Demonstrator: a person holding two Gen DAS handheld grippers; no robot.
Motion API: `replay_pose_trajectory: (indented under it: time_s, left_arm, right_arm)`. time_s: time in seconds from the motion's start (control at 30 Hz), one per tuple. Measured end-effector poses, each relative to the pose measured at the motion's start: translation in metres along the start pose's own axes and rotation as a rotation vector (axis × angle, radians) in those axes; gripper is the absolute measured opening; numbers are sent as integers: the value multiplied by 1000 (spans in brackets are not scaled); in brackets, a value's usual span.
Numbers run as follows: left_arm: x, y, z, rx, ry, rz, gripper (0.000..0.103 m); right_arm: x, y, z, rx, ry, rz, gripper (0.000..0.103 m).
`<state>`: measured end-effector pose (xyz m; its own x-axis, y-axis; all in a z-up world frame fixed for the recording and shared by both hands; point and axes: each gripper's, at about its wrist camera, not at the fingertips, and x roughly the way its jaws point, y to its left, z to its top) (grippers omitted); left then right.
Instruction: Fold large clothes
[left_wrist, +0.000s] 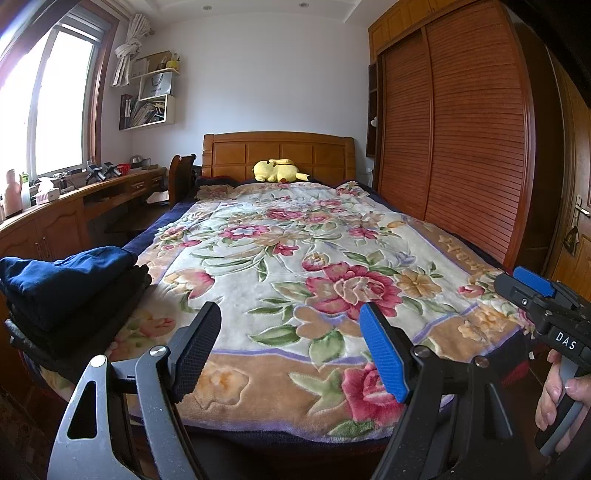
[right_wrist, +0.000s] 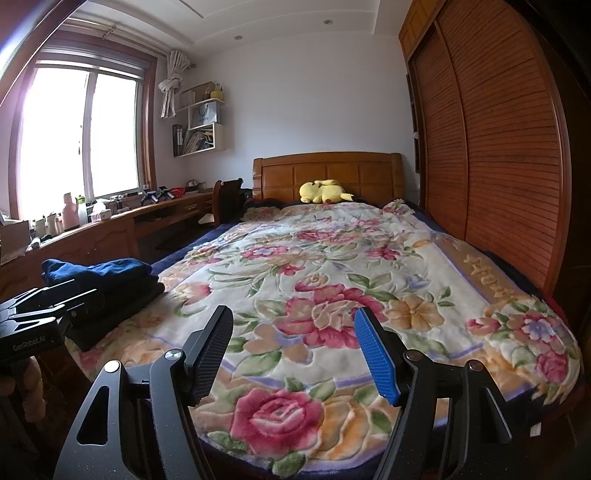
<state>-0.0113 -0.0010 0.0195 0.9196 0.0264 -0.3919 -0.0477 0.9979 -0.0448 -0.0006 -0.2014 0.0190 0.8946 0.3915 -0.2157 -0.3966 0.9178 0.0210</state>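
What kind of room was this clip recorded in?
A home bedroom, most likely: a bed with a wooden headboard, a sliding-door wardrobe, and folded dark clothes stacked on the bed's corner.

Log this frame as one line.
left gripper: open, empty | right gripper: open, empty | folded dark clothes: stacked at bed's left edge | floral blanket: nothing spread on it

Folded dark clothes (left_wrist: 70, 291) sit stacked at the bed's (left_wrist: 295, 258) near left corner, a navy piece (right_wrist: 96, 271) on top.
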Motion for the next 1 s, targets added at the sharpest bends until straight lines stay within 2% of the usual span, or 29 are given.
replay_pose_trajectory:
  time_s: [1.0]
  left_arm:
    - [-1, -2, 0, 2, -8, -2, 78]
  right_arm:
    - [0, -2, -1, -7, -10, 8, 72]
